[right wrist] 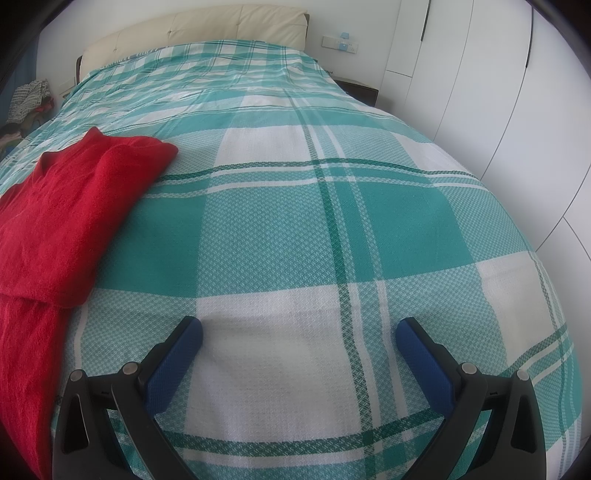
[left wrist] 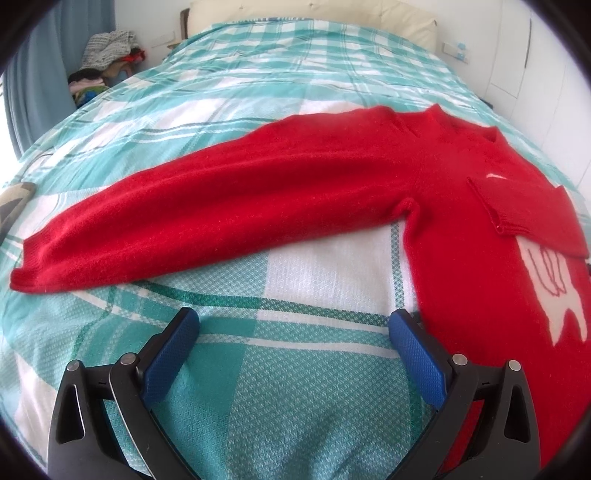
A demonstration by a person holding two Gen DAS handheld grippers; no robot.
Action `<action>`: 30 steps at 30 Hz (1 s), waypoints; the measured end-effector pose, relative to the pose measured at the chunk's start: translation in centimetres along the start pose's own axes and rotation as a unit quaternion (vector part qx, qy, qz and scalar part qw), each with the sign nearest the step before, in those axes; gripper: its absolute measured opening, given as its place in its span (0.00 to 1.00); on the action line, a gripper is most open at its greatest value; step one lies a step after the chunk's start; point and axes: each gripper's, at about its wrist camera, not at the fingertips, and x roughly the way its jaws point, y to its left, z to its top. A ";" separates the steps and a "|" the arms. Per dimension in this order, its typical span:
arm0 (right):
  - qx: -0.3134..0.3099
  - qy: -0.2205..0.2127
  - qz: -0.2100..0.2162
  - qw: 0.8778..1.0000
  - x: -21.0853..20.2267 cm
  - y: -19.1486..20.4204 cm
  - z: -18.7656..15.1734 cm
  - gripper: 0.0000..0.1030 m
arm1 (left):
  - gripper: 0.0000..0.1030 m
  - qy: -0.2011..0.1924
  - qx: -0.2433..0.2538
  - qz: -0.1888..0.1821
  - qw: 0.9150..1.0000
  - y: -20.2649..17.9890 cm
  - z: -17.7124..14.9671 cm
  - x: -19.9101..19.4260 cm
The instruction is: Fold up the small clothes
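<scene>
A small red sweater [left wrist: 461,192] lies flat on the bed, with a white motif [left wrist: 554,295] on its front. One long sleeve [left wrist: 207,206] stretches out to the left; the other sleeve's cuff [left wrist: 524,206] is folded over the chest. My left gripper [left wrist: 293,325] is open and empty, over the bedspread just below the stretched sleeve, its right finger beside the sweater's side edge. In the right wrist view the sweater [right wrist: 66,214] lies at the left with its sleeve folded in. My right gripper [right wrist: 299,332] is open and empty over bare bedspread, right of the sweater.
The bed has a teal and white plaid cover [right wrist: 332,221] and a cream headboard [right wrist: 221,26]. A pile of clothes [left wrist: 103,55] sits by the curtain at the far left. White wardrobe doors [right wrist: 498,92] stand along the right side.
</scene>
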 end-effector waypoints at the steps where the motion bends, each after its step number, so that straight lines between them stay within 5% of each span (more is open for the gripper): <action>1: 0.000 0.000 0.000 1.000 0.0 0.0 0.0 1.00 | 0.99 -0.001 0.008 -0.001 1.000 -0.1 0.2 -0.8; 5: 0.000 0.000 0.000 1.000 0.0 0.0 0.0 1.00 | 0.99 -0.025 0.003 0.023 0.999 0.2 -0.1 -6.1; 8: 0.000 0.000 0.000 1.000 0.0 0.0 0.0 1.00 | 1.00 -0.028 -0.047 -0.005 0.998 0.7 -1.6 -9.4; 13: 0.000 0.000 0.000 1.000 0.0 0.0 0.0 1.00 | 0.99 -0.031 -0.053 -0.021 0.998 -1.0 -6.5 -10.0; 16: 0.000 0.000 0.000 1.000 0.0 0.0 0.0 1.00 | 0.99 -0.032 -0.050 0.038 0.998 -2.6 -8.9 -12.1; 18: 0.000 0.000 0.000 1.000 0.1 0.0 0.0 1.00 | 0.99 -0.052 -0.050 0.031 0.997 -2.6 -9.1 -14.1; 22: 0.000 0.000 0.000 1.000 0.1 0.0 0.0 1.00 | 1.00 -0.083 -0.062 0.017 0.994 -0.3 -6.0 -16.7; 27: 0.000 0.000 0.000 1.000 0.1 0.0 0.0 1.00 | 0.99 -0.041 -0.165 -0.076 0.982 8.1 -0.8 -16.1; 30: 0.000 0.000 0.000 1.000 0.1 0.0 0.0 1.00 | 0.99 -0.008 -0.210 -0.072 0.975 14.2 2.2 -13.5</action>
